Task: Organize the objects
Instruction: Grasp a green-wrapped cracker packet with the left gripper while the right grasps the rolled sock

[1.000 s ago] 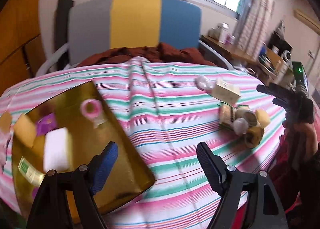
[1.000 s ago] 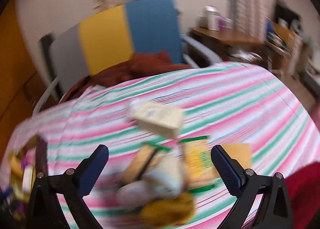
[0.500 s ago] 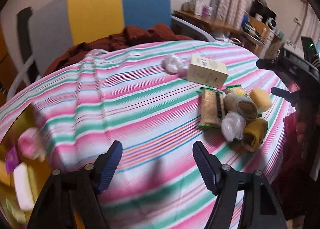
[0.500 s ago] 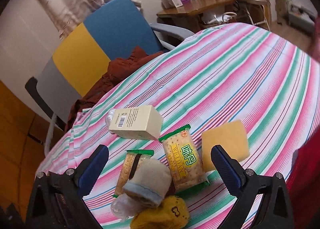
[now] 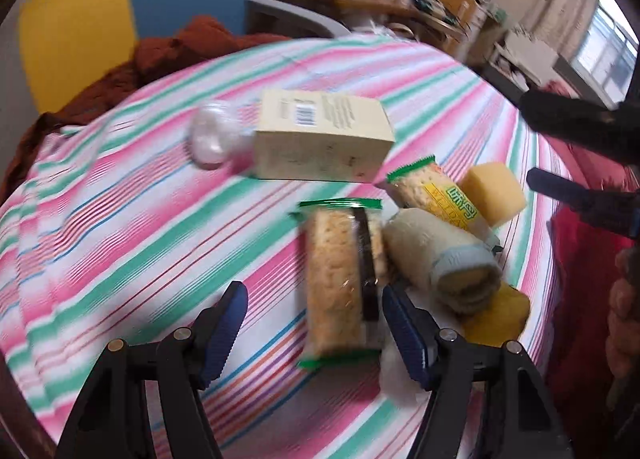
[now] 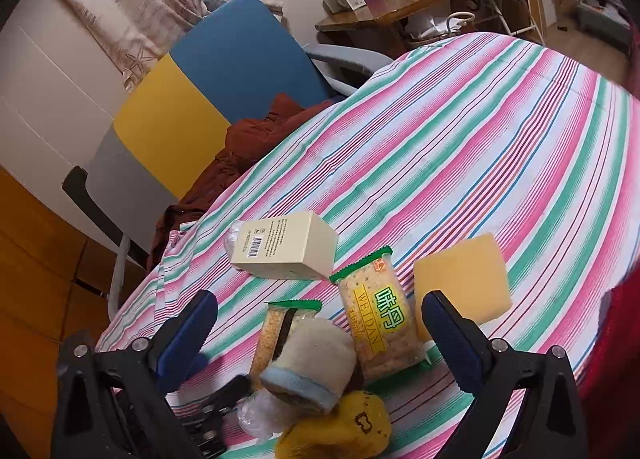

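Note:
A pile of objects lies on the striped tablecloth (image 5: 120, 243): a cream box (image 5: 320, 139) (image 6: 286, 247), a clear wrapped ball (image 5: 210, 137), two cracker packs (image 5: 342, 279) (image 6: 378, 323), a rolled beige sock (image 5: 444, 259) (image 6: 312, 367), a yellow sponge (image 5: 496, 191) (image 6: 464, 283), and a yellow rolled item (image 5: 496, 315) (image 6: 340, 431). My left gripper (image 5: 316, 327) is open, its jaws either side of the near cracker pack's end. My right gripper (image 6: 320, 335) is open and empty above the pile; it also shows in the left wrist view (image 5: 576, 163).
A chair with grey, yellow and blue back (image 6: 200, 99) stands behind the table with a rust-brown cloth (image 6: 256, 139) on it. A cluttered wooden desk (image 6: 392, 11) is at the back. The table edge curves at the right, by red fabric (image 5: 580, 299).
My left gripper swung right from the gold tray to the pile and now straddles the cracker pack. My right gripper drew back slightly and stays open over the pile.

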`<state>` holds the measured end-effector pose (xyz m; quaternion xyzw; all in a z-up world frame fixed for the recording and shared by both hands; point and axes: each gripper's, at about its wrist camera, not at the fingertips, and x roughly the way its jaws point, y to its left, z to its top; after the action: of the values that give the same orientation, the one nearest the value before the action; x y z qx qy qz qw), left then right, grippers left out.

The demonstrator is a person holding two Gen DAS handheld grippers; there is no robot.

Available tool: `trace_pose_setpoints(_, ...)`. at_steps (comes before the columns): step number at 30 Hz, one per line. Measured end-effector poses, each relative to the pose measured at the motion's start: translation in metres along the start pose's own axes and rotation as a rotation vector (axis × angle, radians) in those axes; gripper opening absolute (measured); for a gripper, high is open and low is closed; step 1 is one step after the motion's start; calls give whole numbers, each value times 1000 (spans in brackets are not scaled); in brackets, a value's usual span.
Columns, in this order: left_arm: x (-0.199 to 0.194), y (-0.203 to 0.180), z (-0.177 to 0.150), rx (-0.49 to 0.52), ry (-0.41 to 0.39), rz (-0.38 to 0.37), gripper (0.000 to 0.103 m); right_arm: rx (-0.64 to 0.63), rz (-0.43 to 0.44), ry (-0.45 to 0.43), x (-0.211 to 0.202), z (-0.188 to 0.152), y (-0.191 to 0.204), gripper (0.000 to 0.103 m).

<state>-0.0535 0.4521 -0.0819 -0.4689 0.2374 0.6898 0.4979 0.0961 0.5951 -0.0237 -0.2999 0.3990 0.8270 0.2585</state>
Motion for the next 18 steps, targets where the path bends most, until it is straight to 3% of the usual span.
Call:
trace_pose_setpoints(3,12,-9,8,54,35,-32,71,-3,7,5,1,0,1,103)
trace_pose_setpoints(7,29,-14,10,82,61,16,70,7,7,13,3,1,-2,103)
trace_pose_setpoints(9,26,-14,5,82,22,36,59,11,5,17,4,2,-3,103)
trace_pose_setpoints(11,21,-12,-3,68,-8,74,46,14,5,18,5,2,-4,103)
trace_pose_setpoints(18,-10,10,-50,-61,-49,139,46,40,-15,7,3,4,-10,103)
